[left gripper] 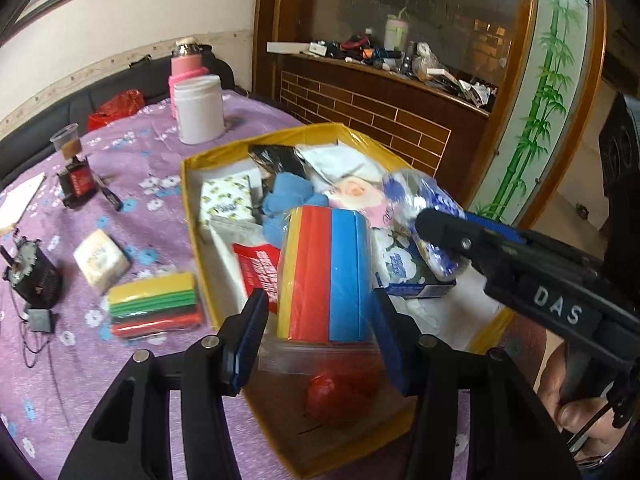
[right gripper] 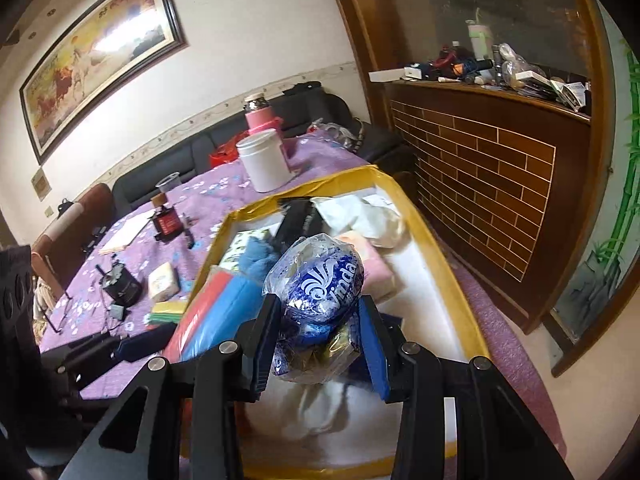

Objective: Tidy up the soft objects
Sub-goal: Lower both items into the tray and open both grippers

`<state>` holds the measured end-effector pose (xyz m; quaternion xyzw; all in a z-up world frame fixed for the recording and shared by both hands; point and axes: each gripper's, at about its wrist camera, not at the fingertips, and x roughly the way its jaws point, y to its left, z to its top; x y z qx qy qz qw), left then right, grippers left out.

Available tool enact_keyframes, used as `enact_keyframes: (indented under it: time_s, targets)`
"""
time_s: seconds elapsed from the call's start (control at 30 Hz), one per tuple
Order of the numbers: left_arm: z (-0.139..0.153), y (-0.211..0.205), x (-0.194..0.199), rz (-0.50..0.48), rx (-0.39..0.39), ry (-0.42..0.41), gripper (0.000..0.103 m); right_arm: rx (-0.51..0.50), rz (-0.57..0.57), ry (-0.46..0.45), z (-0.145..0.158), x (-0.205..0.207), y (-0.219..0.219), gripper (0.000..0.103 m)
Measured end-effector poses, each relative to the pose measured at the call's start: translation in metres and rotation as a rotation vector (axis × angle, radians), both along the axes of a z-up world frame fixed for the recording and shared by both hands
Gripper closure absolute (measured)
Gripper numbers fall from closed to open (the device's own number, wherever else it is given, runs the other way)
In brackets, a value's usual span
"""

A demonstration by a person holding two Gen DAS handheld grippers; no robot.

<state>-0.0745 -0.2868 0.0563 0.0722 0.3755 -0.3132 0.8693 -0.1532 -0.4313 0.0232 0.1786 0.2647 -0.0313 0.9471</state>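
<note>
A yellow-rimmed box (left gripper: pixel 192 168) on the purple tablecloth holds tissue packs, blue cloth and other soft items. My left gripper (left gripper: pixel 320 332) is shut on a clear-wrapped pack of yellow, red and blue sponges (left gripper: pixel 328 272) over the box's near end. My right gripper (right gripper: pixel 318 338) is shut on a blue-and-white tissue bag (right gripper: pixel 324 280) above the box (right gripper: pixel 452 280); it also shows in the left wrist view (left gripper: pixel 440 224). A second sponge pack (left gripper: pixel 154 308) and a pale tissue pack (left gripper: pixel 102 260) lie on the cloth left of the box.
A white jar (left gripper: pixel 200 108) and pink flask (left gripper: pixel 186 60) stand behind the box. A plastic cup (left gripper: pixel 66 140), red-labelled box (left gripper: pixel 78 184) and black device with cables (left gripper: pixel 34 276) sit left. A wooden cabinet (right gripper: pixel 480 184) stands close on the right.
</note>
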Motion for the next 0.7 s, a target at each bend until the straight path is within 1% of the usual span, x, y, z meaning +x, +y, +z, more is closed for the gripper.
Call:
enact_keyframes:
  time_s: [0.2,0.37,0.43,0.5,0.6,0.67,0.7]
  targets:
    - [-0.007,-0.014,0.000,-0.023,0.010,0.002,0.052,-0.013,-0.025,0.039,-0.007,0.016,-0.009,0.060]
    - [-0.015,-0.021,0.001,-0.038,0.015,0.013,0.052,0.005,-0.028,0.071,-0.019,0.024,-0.016,0.060]
    - [-0.015,-0.020,0.001,-0.043,0.007,0.011,0.051,0.016,-0.031,0.073,-0.021,0.024,-0.017,0.058]
    - [-0.015,-0.020,0.001,-0.050,0.003,0.021,0.046,0.024,-0.035,0.068,-0.021,0.024,-0.019,0.057]
    - [-0.013,-0.020,-0.001,-0.059,-0.007,0.037,0.042,0.044,-0.031,0.067,-0.021,0.023,-0.020,0.053]
    - [-0.011,-0.018,-0.002,-0.062,-0.008,0.036,0.040,0.047,-0.035,0.062,-0.019,0.021,-0.019,0.046]
    - [-0.009,-0.017,-0.003,-0.061,-0.012,0.036,0.038,0.044,-0.038,0.058,-0.017,0.019,-0.019,0.045]
